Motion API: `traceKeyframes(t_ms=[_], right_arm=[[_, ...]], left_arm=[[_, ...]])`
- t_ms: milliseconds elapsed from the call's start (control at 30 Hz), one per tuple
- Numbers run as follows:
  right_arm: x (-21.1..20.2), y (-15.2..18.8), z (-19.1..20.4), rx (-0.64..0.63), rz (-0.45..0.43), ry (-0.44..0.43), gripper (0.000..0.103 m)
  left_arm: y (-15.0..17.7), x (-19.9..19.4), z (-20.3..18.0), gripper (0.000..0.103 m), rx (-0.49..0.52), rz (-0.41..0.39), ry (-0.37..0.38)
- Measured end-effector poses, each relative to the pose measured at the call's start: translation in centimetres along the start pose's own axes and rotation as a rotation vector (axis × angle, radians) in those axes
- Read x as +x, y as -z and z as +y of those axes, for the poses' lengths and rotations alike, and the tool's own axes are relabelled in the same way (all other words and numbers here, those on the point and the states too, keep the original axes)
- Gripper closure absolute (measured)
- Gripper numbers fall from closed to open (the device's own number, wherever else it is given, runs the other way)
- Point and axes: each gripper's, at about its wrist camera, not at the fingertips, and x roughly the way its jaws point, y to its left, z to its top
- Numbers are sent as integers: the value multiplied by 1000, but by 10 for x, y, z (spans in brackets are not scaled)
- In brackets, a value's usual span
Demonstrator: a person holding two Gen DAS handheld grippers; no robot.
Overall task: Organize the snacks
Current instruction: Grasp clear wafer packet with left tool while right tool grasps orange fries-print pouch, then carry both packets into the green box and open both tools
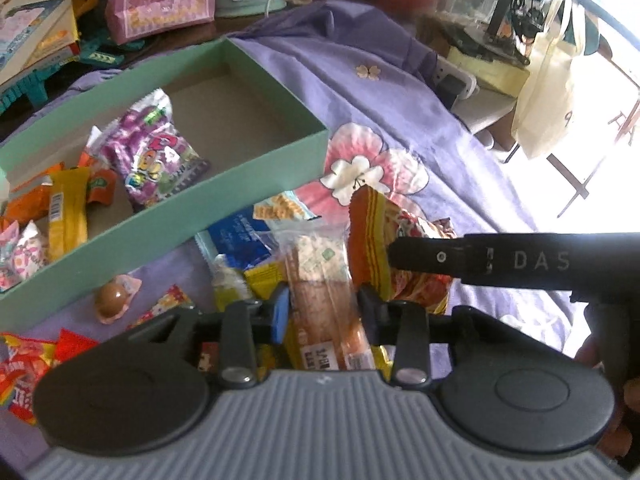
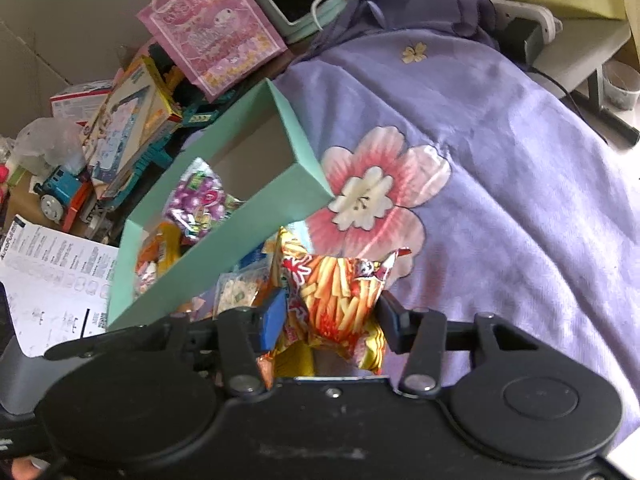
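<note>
A green box (image 1: 280,156) lies on the purple floral cloth and holds a purple candy bag (image 1: 154,152) and yellow and orange packets (image 1: 68,208). My left gripper (image 1: 322,312) is shut on a clear-wrapped cracker bar (image 1: 320,280) above a pile of loose snacks beside the box. My right gripper (image 2: 332,316) is shut on a red and yellow fries snack bag (image 2: 336,300), right of the box (image 2: 296,184). That bag also shows in the left wrist view (image 1: 372,236), with the right gripper's black finger (image 1: 460,258) against it.
Loose snacks lie in front of the box: a blue packet (image 1: 240,240), a round chocolate (image 1: 112,300), red packets (image 1: 28,368). Toy boxes (image 2: 128,120), a pink gift bag (image 2: 212,48) and a toy train (image 2: 60,196) crowd the far left. Printed paper (image 2: 52,288) lies left.
</note>
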Motion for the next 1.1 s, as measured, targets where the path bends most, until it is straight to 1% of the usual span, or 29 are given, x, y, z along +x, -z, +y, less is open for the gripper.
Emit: traceKeyframes(t_ms=[167, 333, 500, 633, 733, 867, 933, 1100], right_arm=[[-15, -8, 25, -45, -34, -18, 55], [-17, -31, 61, -98, -67, -35, 55], [-5, -70, 109, -170, -116, -60, 55], [12, -106, 140, -200, -143, -74, 55], [34, -134, 160, -202, -150, -72, 55], [70, -166, 179, -217, -151, -38, 55], [86, -178, 180, -216, -140, -27, 55], [122, -190, 166, -184, -105, -2, 55]], left_arm=[[-5, -27, 11, 68, -25, -66, 4], [-21, -51, 32, 68, -42, -134, -10], [-57, -67, 63, 68, -44, -209, -58], [-97, -71, 94, 68, -46, -252, -82], [-127, -62, 118, 68, -66, -264, -87], [-164, -35, 142, 68, -89, -249, -107], [-173, -21, 151, 68, -93, -238, -104], [-189, 19, 167, 68, -119, -190, -77]])
